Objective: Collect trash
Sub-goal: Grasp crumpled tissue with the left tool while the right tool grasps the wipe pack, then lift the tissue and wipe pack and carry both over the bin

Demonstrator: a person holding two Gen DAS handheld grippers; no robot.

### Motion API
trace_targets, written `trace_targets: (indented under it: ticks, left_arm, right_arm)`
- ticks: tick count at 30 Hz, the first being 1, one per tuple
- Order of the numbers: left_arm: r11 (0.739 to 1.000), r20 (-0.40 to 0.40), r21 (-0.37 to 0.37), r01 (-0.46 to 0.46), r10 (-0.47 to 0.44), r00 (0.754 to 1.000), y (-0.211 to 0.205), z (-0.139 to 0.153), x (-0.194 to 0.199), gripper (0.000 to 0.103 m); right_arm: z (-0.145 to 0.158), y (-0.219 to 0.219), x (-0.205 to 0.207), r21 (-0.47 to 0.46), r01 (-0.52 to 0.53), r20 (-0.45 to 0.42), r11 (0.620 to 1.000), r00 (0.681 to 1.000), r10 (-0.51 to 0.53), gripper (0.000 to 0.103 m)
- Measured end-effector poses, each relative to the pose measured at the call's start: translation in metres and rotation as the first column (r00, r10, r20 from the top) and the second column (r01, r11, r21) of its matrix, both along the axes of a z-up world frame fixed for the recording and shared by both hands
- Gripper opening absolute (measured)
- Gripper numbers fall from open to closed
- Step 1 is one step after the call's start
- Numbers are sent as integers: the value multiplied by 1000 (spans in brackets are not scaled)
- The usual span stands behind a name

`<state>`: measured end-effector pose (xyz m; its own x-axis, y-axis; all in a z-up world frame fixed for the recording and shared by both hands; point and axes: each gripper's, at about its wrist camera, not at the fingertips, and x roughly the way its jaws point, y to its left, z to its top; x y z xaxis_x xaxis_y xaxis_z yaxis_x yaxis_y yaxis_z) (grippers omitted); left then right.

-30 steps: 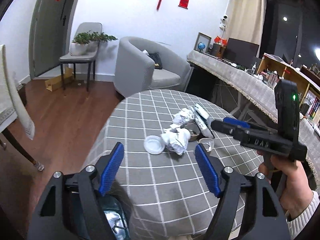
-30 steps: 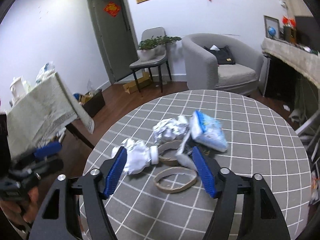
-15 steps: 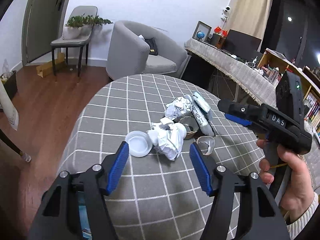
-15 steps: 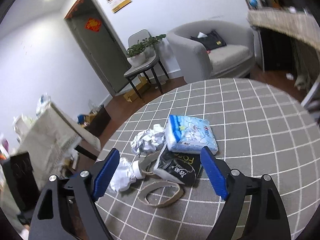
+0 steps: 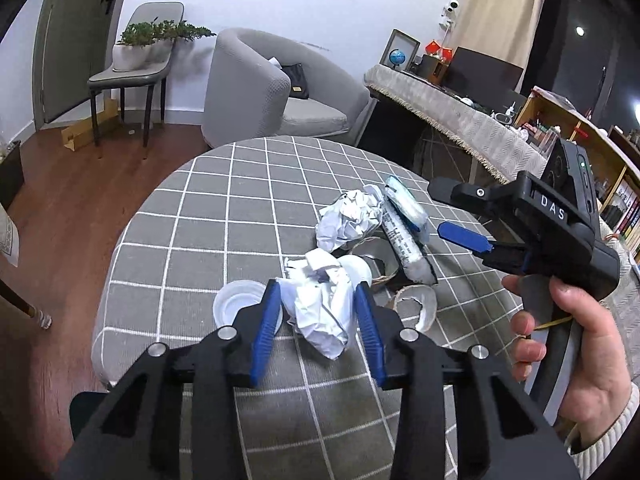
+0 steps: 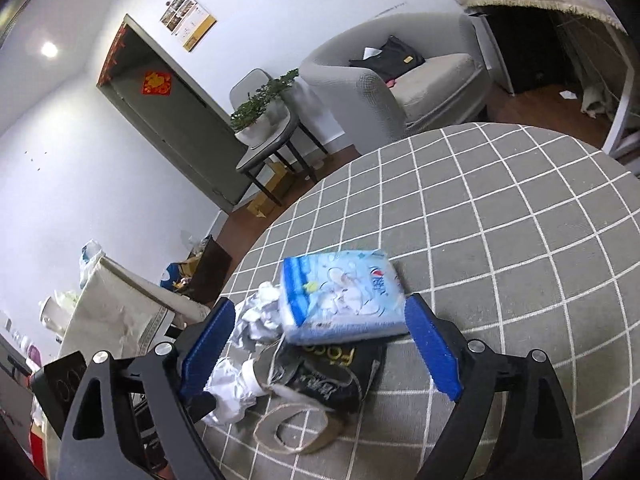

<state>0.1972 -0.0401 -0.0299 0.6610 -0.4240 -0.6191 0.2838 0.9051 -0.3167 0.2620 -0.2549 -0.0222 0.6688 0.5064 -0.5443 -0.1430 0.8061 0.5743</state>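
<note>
White lid (image 5: 236, 307) beside crumpled paper (image 5: 322, 312)

far half of checked tablecloth (image 6: 520, 208) bare | trash bunched at near edge | white lid (image 5: 236, 308) against left gripper's (image 5: 316, 312) outer finger | cardboard ring (image 5: 416, 304) right of it

On the surface (image 5: 208, 216), a lid (image 5: 234, 307) lies left of the near paper wad (image 5: 322, 308); tissue pack (image 6: 340, 294) rests atop a bag (image 6: 320, 376).
</note>
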Motion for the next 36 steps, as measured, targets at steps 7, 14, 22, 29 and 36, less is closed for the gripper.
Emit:
trace_targets:
  ticks: [7, 14, 22, 29, 36]
  left_arm:
    - [1000, 10, -7, 13, -13, 1000, 0, 1, 2, 35]
    - [1000, 31, -21, 23, -22, 999, 1, 8, -2, 29]
    - [999, 27, -16, 28, -27, 999, 2, 7, -3, 18]
    - [998, 24, -39, 53, -52, 998, 3, 9, -4, 9]
    - [997, 35, -29, 73, -72, 997, -3, 10, -9, 7]
  right_arm:
    - [-3, 3, 8, -2, 1, -10, 1000, 1000, -1, 91]
    - [-12, 4, 14, 19, -10, -41, 1000, 999, 10, 91]
    - [-18, 5, 19, -41, 13, -50, 999, 999, -15, 91]
    - [-18, 9, 22, -73, -2, -33, 997, 999, -1, 91]
    - [-15, 21, 24, -133, -5, -18, 991, 1000, 3, 71]
